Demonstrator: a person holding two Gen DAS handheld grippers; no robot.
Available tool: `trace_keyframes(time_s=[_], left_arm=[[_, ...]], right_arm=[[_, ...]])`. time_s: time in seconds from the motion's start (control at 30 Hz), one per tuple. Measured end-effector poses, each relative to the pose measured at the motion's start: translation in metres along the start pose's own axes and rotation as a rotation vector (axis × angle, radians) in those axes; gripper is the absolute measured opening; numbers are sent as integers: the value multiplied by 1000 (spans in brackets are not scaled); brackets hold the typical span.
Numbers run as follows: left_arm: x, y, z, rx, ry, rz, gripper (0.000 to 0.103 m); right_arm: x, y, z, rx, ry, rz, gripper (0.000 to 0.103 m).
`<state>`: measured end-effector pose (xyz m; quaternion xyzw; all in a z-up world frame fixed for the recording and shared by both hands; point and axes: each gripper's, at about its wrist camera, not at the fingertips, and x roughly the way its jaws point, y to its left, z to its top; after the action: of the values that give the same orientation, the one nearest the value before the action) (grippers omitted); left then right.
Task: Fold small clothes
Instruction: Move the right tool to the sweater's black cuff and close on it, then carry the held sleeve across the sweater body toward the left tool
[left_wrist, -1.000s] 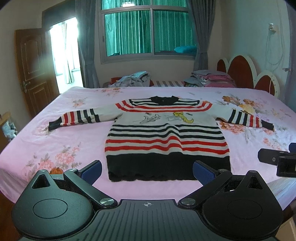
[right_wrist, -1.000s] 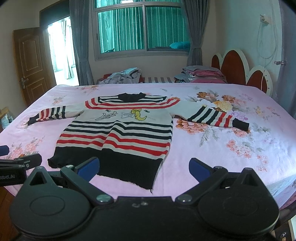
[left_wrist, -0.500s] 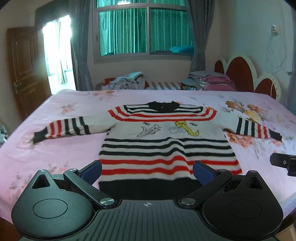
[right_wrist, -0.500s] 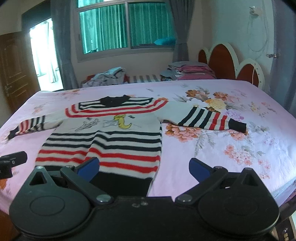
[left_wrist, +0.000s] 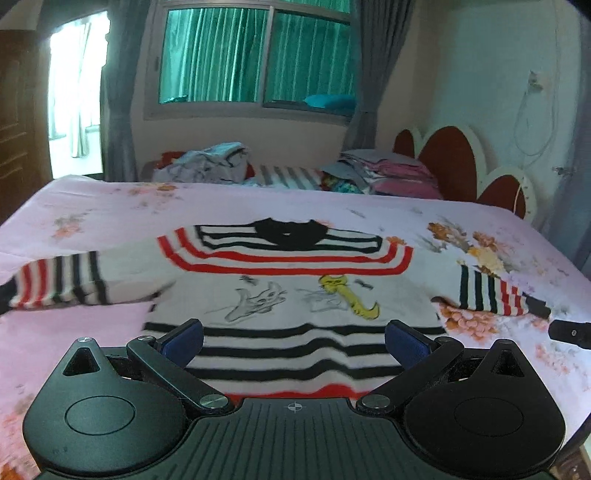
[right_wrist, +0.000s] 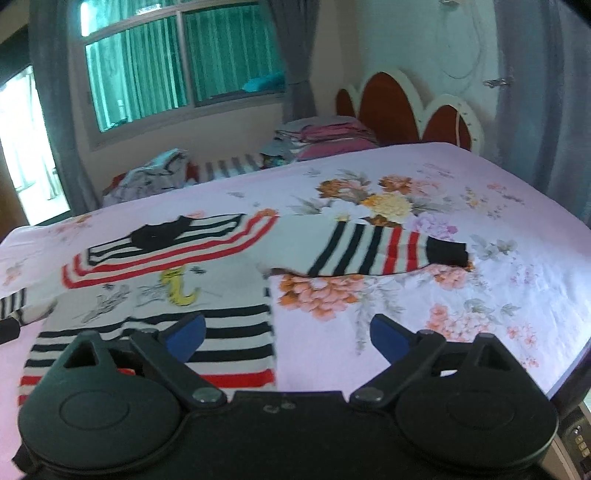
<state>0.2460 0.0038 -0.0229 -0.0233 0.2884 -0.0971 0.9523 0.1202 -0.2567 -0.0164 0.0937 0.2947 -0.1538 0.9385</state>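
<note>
I see a big bed (left_wrist: 110, 206) with a pink sheet that has flowers on it. The biggest bunch of flowers (right_wrist: 384, 201) is at about 12 o'clock in my right view. Behind the bed, at 12 o'clock in my left view, is a window (left_wrist: 258, 55) with green curtains. Grey curtains (left_wrist: 373, 74) hang on both sides of it. At 9 o'clock a doorway (left_wrist: 74, 99) is very bright. Under the window lies a messy heap of clothes (left_wrist: 207, 166). At 1 o'clock sits a neat pile of pink folded things (left_wrist: 391, 173). The red and white headboard (left_wrist: 454, 162) is at 2 o'clock.
</note>
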Motion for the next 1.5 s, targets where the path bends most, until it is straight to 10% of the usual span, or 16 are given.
trace_keyframes(time_s=[0.47, 0.83, 0.9, 1.07, 1.23, 1.5], left_arm=[[121, -42, 36, -89, 152, 26, 103], [204, -116, 61, -11, 250, 45, 103], [210, -121, 63, -15, 261, 34, 103], [216, -107, 70, -83, 282, 15, 103], [219, -76, 69, -31, 302, 57, 103], [216, 19, 59, -183, 319, 61, 103]], right_arm=[[151, -144, 47, 342, 52, -81, 55], [241, -212, 33, 550, 121, -65, 53], [245, -213, 34, 539, 103, -95, 30], [252, -217, 41, 508, 85, -136, 10], [238, -152, 76, 186, -37, -44, 8], [253, 8, 87, -88, 55, 290, 8]])
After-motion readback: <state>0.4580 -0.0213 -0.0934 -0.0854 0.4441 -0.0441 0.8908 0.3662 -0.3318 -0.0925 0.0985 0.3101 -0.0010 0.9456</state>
